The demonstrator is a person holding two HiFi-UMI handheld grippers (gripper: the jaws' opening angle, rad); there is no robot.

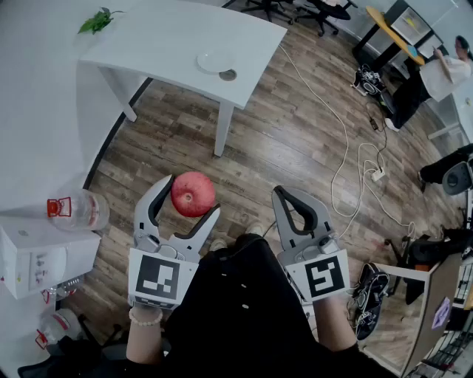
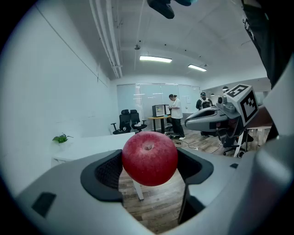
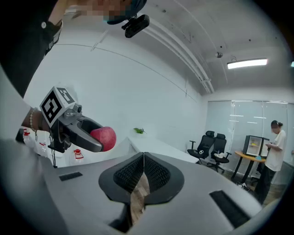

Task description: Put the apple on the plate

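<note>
Red apple (image 1: 194,193) in left hand-held gripper (image 1: 192,196); white plate (image 1: 214,62) on table (image 1: 162,37).

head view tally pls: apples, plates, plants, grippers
apple: 1
plate: 1
plant: 1
grippers: 2 (left gripper, right gripper)
total: 5
</note>
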